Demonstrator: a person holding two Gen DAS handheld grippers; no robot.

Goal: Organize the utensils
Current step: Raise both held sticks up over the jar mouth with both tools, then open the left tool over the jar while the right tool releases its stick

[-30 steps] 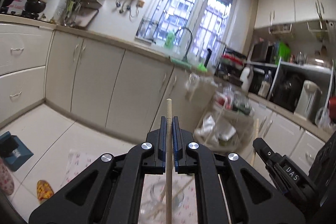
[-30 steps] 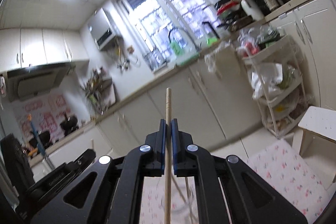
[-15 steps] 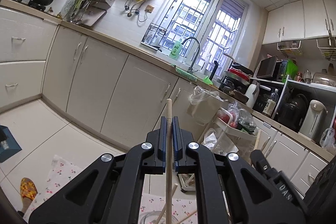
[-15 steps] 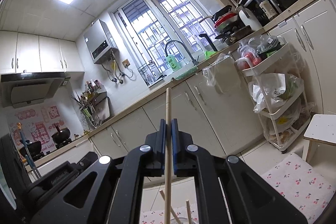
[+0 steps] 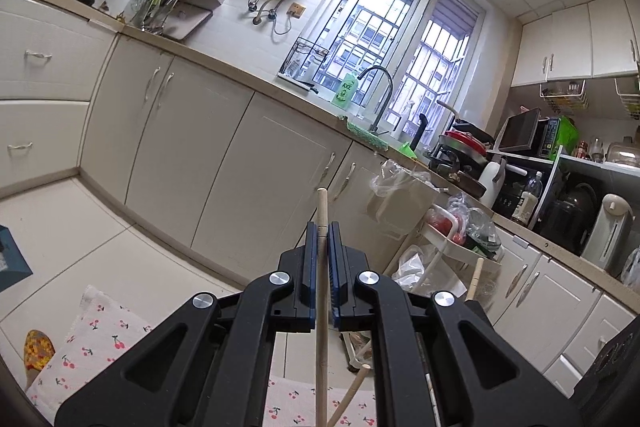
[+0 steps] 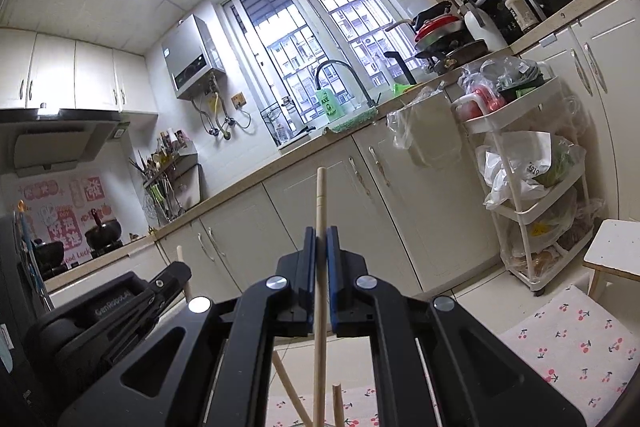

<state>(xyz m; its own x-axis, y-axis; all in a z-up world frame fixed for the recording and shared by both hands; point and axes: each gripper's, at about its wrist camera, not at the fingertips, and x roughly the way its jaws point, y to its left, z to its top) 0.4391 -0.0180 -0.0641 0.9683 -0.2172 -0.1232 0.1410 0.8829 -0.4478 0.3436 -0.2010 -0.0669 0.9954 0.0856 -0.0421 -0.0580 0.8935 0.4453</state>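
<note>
My left gripper (image 5: 322, 227) is shut on a pale wooden chopstick (image 5: 322, 203) that stands upright between its blue pads and sticks out above them. My right gripper (image 6: 320, 233) is shut the same way on a second upright chopstick (image 6: 320, 195). In the right wrist view the left gripper (image 6: 182, 273) shows at the lower left, side by side with mine. In the left wrist view the right gripper's chopstick (image 5: 475, 279) pokes up at the right. Loose chopstick ends (image 6: 338, 403) rise from below both grippers; what holds them is hidden.
A white cloth with cherry print (image 5: 100, 339) covers the surface under the grippers. Beige kitchen cabinets (image 5: 256, 179) run along the far side. A white trolley (image 6: 532, 163) full of bags stands to the right, with a small white stool (image 6: 612, 247) beside it.
Both grippers have shifted sideways and down, still clamped on their chopsticks. The glass jar seen under the left gripper a second ago has dropped out of view; only chopstick ends show there now.
</note>
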